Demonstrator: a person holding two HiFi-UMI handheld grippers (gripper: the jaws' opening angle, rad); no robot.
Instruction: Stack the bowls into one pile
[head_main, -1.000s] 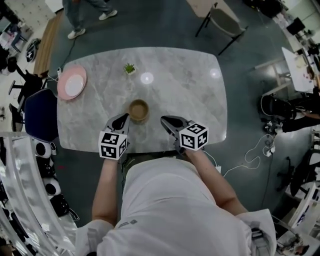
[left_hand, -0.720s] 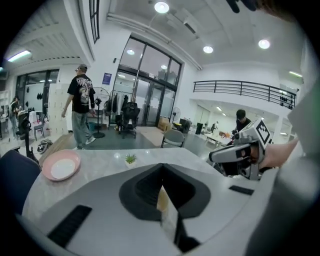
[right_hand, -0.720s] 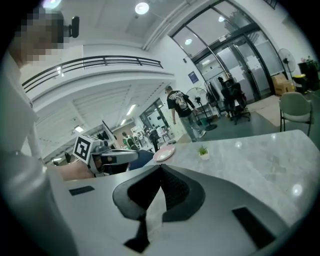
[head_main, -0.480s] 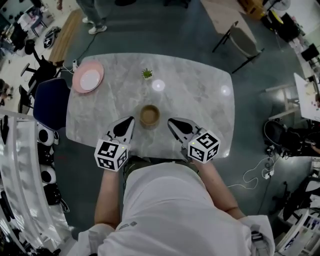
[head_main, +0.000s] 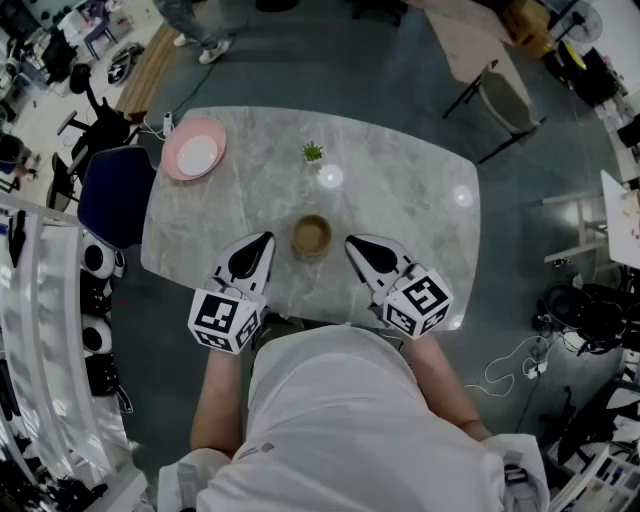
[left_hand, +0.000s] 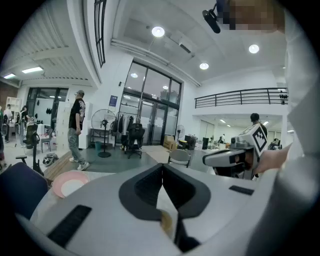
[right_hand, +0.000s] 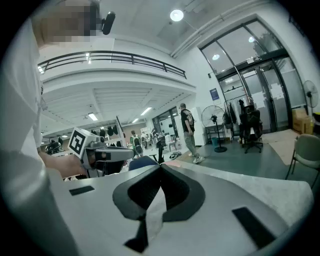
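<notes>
- The brown bowl pile (head_main: 311, 235) stands just toward 6 o'clock of the middle of the table (head_main: 400, 200). It reads as one stack, though the number of bowls in it cannot be made out.
- The left gripper (head_main: 266, 240) is at the pile's 9 o'clock and the right gripper (head_main: 351, 241) at its 3 o'clock — both near it, not touching, jaws pressed together on nothing.
- A pink dish (head_main: 176, 167) lies at the table's 10 o'clock corner, well apart.
- Stacking looks finished — unless that dish belongs on the pile.

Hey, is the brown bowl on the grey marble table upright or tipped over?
Upright. The round brown bowl shows its whole circular rim and inside from above, sitting on the grey marble table.
</notes>
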